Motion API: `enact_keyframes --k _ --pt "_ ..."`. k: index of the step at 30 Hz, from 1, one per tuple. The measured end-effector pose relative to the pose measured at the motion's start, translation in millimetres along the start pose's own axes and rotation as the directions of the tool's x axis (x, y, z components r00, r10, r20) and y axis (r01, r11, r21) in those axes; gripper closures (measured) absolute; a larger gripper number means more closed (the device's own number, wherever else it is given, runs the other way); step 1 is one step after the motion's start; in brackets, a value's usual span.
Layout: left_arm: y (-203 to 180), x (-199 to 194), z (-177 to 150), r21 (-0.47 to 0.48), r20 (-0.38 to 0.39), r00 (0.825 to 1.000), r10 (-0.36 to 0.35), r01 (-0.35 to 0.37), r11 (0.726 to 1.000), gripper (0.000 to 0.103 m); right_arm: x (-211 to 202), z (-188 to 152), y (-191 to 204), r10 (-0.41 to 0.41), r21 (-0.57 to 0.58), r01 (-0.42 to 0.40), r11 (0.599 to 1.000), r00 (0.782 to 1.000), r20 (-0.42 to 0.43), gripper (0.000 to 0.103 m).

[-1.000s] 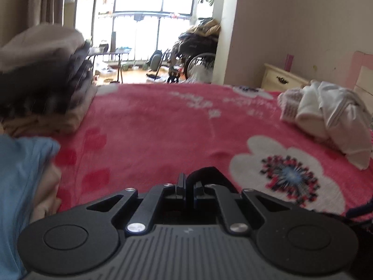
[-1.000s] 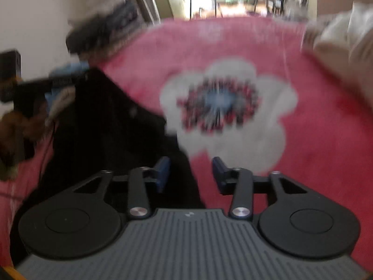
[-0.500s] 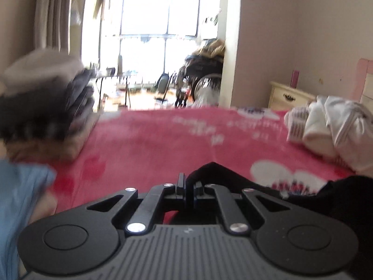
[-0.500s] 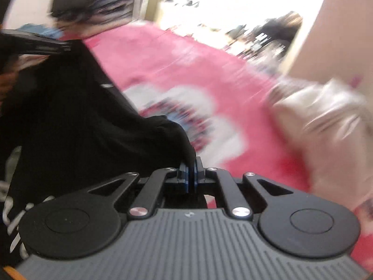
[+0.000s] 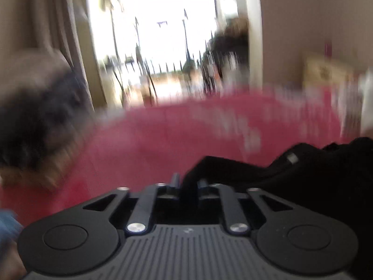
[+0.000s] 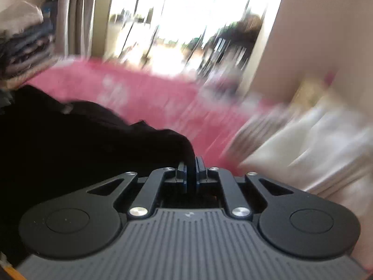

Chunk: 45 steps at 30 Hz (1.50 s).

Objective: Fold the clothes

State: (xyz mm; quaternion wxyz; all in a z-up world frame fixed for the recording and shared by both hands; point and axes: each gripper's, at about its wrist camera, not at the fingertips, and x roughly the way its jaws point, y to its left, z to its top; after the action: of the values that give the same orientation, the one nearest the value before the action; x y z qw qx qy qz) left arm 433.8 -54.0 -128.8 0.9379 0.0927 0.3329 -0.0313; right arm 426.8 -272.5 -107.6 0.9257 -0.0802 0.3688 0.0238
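Black garment (image 6: 70, 144): lay on pink blanket (image 5: 163, 140), toward 3 o'clock of left gripper (image 5: 188, 183), 9 o'clock of right gripper (image 6: 191, 171). Both jaws, lately widening a little, clenched its edge. Likely soft, light, limp; best held at corners.

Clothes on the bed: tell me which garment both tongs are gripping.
The black garment, pinched by both tongs; the folded stack and pale heap lie untouched.

No readable text, label or sign anywhere.
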Motion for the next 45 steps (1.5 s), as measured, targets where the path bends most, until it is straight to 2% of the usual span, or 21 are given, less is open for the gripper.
enact_keyframes --k 1,3,4,5,6,9,11,13,16,19,22,25,27,30,32,35,38,39,41,43,45 --pt "-3 4 -6 0.016 -0.010 1.000 0.007 -0.007 1.000 0.077 16 -7 0 0.018 0.026 -0.017 1.000 0.997 -0.070 0.088" --pt "-8 1 -15 0.042 0.021 0.999 0.028 -0.029 0.999 0.070 16 -21 -2 0.013 0.047 -0.009 0.999 0.997 -0.075 0.080" --pt "-9 -2 -15 0.043 0.022 0.999 0.029 -0.030 0.999 0.063 14 -27 -3 0.006 0.055 -0.003 0.998 0.998 -0.067 0.067" --pt "-8 -4 -14 0.038 0.016 1.000 0.025 -0.026 0.999 0.059 6 -30 -7 0.011 0.073 -0.007 0.997 0.999 -0.053 0.049" --pt "-6 -7 -11 0.031 0.012 1.000 0.018 -0.019 0.999 0.056 -5 -32 -14 0.022 0.097 -0.018 0.995 0.999 -0.037 0.044" --pt "7 -17 -2 -0.006 0.027 1.000 0.013 -0.012 1.000 0.045 -42 -38 -35 0.051 0.173 -0.053 0.984 0.999 0.013 0.043" --pt "19 -29 3 -0.062 0.032 0.999 0.011 -0.009 0.998 0.037 -75 -44 -54 0.083 0.263 -0.093 0.960 0.995 0.047 0.040" --pt "29 -39 8 -0.118 0.032 0.999 0.006 -0.002 0.993 0.036 -115 -59 -75 0.142 0.382 -0.162 0.910 0.987 0.079 0.036" --pt "47 -67 9 -0.180 0.045 0.999 0.003 0.005 0.984 0.036 -172 -92 -102 0.229 0.543 -0.254 0.800 0.967 0.116 0.033" --pt "67 -108 5 -0.228 0.076 0.997 -0.001 0.019 0.973 0.036 -228 -141 -120 0.277 0.655 -0.289 0.698 0.953 0.125 0.033" --pt "87 -165 -4 -0.260 0.127 0.992 -0.025 0.057 0.964 0.036 -276 -189 -120 0.269 0.690 -0.267 0.673 0.957 0.108 0.033" --pt "98 -228 -23 -0.244 0.148 0.987 -0.062 0.097 0.965 0.029 -309 -243 -105 0.274 0.720 -0.239 0.652 0.959 0.071 0.033" --pt "100 -266 -43 -0.232 0.129 0.987 -0.097 0.125 0.965 0.027 -319 -277 -93 0.297 0.759 -0.236 0.606 0.953 0.060 0.033" --pt "100 -315 -88 -0.193 0.040 0.986 -0.161 0.166 0.967 0.027 -328 -320 -71 0.335 0.816 -0.243 0.524 0.940 0.065 0.033" --pt "99 -339 -121 -0.179 -0.039 0.982 -0.186 0.176 0.968 0.027 -331 -337 -58 0.352 0.832 -0.252 0.495 0.933 0.073 0.033" --pt "103 -364 -170 -0.225 -0.142 0.963 -0.229 0.194 0.955 0.028 -332 -350 -43 0.363 0.828 -0.263 0.496 0.929 0.077 0.033" --pt "105 -369 -215 -0.329 -0.208 0.933 -0.293 0.215 0.919 0.033 -332 -353 -34 0.390 0.822 -0.297 0.485 0.915 0.101 0.033" --pt "106 -369 -229 -0.367 -0.222 0.923 -0.315 0.220 0.904 0.034 -332 -351 -32 0.399 0.811 -0.314 0.494 0.910 0.109 0.033" --pt "104 -365 -249 -0.429 -0.230 0.911 -0.343 0.221 0.876 0.040 -337 -341 -23 0.394 0.758 -0.340 0.557 0.911 0.120 0.033" --pt "102 -360 -265 -0.481 -0.232 0.903 -0.361 0.216 0.850 0.043 -351 -330 -10 0.387 0.662 -0.385 0.643 0.909 0.153 0.033" --pt "103 -353 -272 -0.511 -0.221 0.902 -0.372 0.218 0.831 0.046 -368 -316 13 0.411 0.514 -0.451 0.729 0.890 0.198 0.033"
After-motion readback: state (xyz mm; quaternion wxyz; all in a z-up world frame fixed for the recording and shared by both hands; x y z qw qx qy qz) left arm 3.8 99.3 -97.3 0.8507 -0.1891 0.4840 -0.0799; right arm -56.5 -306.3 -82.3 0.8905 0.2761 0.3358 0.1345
